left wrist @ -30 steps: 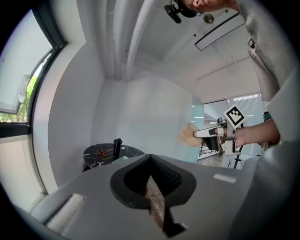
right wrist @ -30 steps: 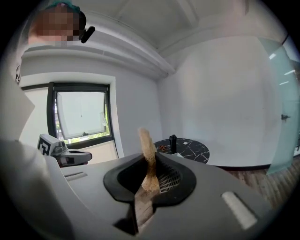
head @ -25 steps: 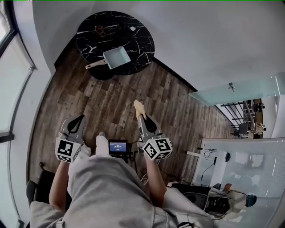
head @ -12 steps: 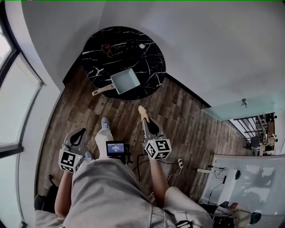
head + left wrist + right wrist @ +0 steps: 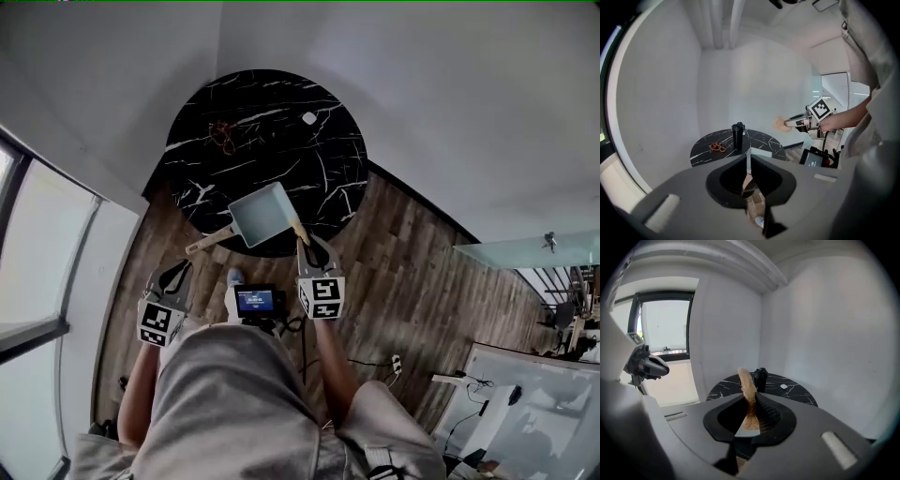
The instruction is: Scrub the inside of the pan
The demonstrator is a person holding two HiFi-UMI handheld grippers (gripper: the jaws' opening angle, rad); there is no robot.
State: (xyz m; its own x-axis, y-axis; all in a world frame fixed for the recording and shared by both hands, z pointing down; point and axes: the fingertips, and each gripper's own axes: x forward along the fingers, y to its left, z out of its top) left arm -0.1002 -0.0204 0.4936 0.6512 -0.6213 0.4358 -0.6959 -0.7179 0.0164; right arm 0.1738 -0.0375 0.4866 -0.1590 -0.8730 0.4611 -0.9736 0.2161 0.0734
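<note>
Dark wood flooring surrounds a round black marble table [image 5: 319, 178], and the pan [image 5: 262, 214] sits at its 6 o'clock edge: pale and square, with a wooden handle [image 5: 208, 242] pointing to 8 o'clock. Scrubbing has not begun, as I judge it — all of it remains. The right gripper [image 5: 303, 244] has its jaws clamped on a tan scrubbing pad [image 5: 296, 228], whose tip is just beside the pan's 4 o'clock corner. The left gripper [image 5: 176, 272] hangs off the table at the pan's 8 o'clock, jaws together on nothing. No brand or label shows, and the small screen [image 5: 255, 302] at the person's waist is too small to read.
</note>
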